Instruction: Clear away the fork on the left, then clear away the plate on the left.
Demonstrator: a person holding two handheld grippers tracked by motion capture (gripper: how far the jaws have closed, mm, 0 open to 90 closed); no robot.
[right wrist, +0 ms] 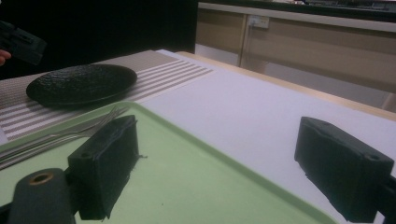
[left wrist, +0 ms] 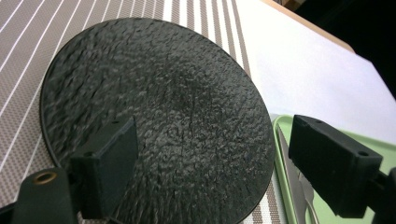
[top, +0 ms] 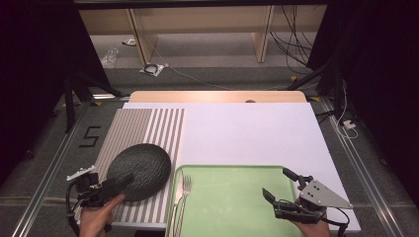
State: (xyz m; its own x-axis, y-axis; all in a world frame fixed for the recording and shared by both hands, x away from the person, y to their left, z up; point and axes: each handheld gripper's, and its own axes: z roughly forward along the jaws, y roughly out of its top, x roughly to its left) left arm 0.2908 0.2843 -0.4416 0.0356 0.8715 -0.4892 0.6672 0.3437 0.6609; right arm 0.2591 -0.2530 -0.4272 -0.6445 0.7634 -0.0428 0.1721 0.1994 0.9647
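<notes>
High view: green tray (top: 237,170) holds fork (top: 185,190).

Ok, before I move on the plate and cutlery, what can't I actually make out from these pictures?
- Fork and knife handles: cut off by the bottom edge, high view.
- Plate near rim: hidden behind the left gripper, high view.
- Whether that gripper touches the plate: cannot tell.
- Tray near edge: cut off, high view.
- Right gripper lower finger: dark, outline unclear.

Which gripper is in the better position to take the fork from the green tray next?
Probably the left gripper: it hovers open over the black plate, right beside the fork at the tray's left edge. The right gripper is farther away.
</notes>
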